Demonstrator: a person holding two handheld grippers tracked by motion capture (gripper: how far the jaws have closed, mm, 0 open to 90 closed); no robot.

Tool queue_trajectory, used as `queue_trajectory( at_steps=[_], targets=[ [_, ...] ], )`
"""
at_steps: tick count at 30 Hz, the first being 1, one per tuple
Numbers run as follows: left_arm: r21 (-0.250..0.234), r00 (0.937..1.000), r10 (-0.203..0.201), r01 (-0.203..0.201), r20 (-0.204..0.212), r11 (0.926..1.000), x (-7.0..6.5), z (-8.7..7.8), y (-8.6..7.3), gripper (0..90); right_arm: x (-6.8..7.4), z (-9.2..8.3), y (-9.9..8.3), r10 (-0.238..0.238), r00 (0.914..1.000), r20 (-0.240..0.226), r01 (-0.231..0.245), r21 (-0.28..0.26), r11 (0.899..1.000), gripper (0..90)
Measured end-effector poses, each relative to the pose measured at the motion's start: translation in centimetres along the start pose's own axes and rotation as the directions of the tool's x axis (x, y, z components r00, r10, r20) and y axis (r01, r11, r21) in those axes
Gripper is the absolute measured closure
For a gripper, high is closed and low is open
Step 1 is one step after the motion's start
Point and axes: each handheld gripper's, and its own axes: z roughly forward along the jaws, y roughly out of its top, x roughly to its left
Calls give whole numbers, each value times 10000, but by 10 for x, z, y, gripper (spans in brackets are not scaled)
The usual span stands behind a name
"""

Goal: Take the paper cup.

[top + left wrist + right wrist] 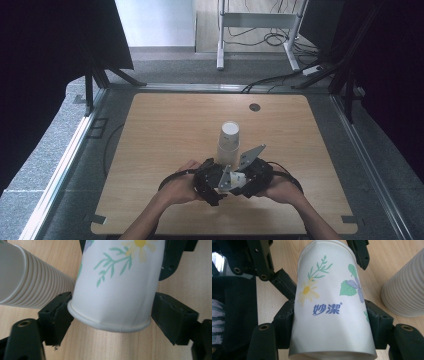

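While both grippers, left gripper and right gripper, clamp one flowered paper cup, its blue print reads 妙潔; a ribbed cup stack stands beside.

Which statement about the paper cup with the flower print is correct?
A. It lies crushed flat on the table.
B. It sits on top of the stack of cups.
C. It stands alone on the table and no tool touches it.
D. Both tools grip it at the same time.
D: the flower cup sits between the jaws of the right tool and also of the left tool, beside the stack of cups.
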Motion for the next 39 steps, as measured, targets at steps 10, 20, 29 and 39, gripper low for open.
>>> queue_trajectory(
  at_steps=[10,20,29,39],
  targets=[
    [-1678,9877,-1063,1247,1146,9779,10,-14,-14,122,0,-14,-6,-177,9997,-187,158,-965,9952,357],
    [-3337,9568,-1778,2492,2302,9091,12,-23,-28,120,3,-22,-16,-403,9990,-199,354,-2053,9781,358],
    [-4233,9319,-2191,3298,2892,8438,11,-21,-40,138,6,-26,-25,-583,9981,-172,507,-2936,9546,358],
    [-4680,9161,-2224,3658,3337,8045,8,-15,-47,148,7,-22,-38,-828,9963,-227,683,-3758,9242,360]
  ],
)
